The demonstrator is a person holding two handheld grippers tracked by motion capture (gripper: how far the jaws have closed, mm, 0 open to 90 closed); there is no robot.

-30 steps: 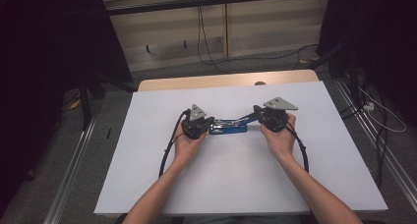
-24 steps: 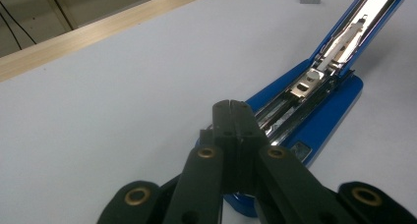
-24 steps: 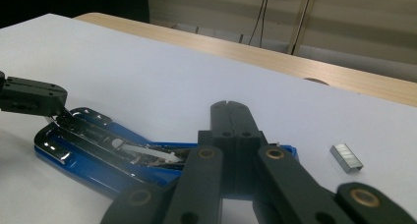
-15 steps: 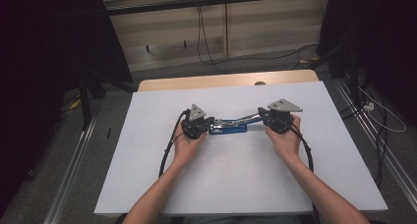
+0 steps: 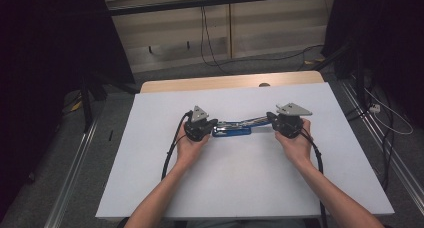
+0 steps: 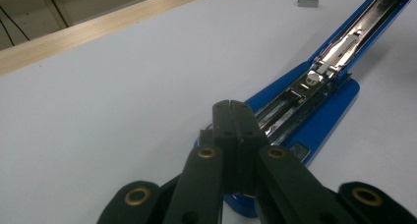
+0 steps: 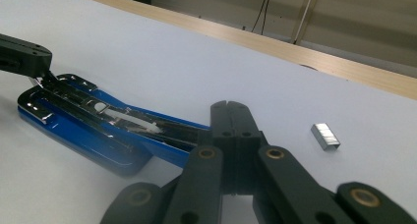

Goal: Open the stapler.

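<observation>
We see a blue stapler (image 5: 231, 131) lying opened out flat near the middle of the white counter (image 5: 150, 138), its shiny metal staple channel bare and its long arm stretched to the right. The left tongs (image 6: 230, 106) are closed, black tips pressed together at the stapler's left end. The right tongs (image 7: 230, 107) are closed too, tips resting at the arm's right end. A small silvery block of staples (image 7: 325, 135) lies on the counter just beyond them
</observation>
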